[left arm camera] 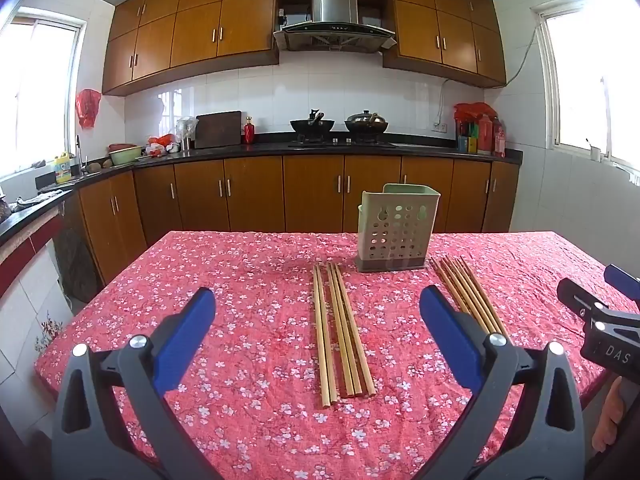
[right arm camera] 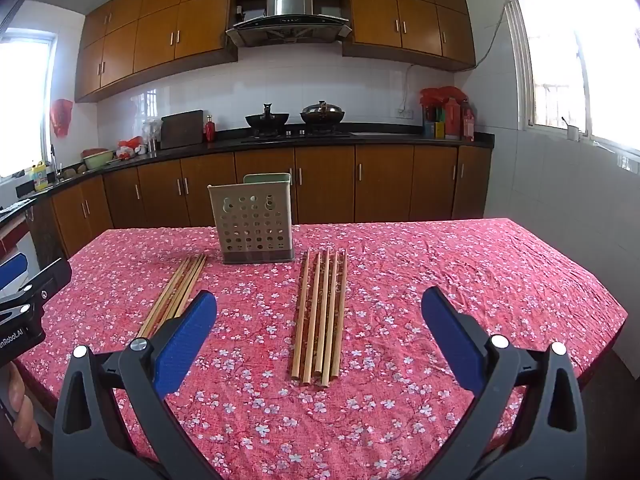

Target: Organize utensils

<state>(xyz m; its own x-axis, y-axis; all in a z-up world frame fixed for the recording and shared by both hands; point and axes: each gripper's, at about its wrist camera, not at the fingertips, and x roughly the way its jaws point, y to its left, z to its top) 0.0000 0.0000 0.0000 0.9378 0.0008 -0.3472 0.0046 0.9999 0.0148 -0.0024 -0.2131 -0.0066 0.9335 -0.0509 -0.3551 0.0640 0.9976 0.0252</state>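
A perforated holder stands on the table, contents unseen. Chopstick bundles lie before it, between each released gripper's fingers.

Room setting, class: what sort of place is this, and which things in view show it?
Very likely a home kitchen: a range hood hangs above two woks on a hob, wooden cabinets line the walls, and chopsticks lie beside a utensil holder.
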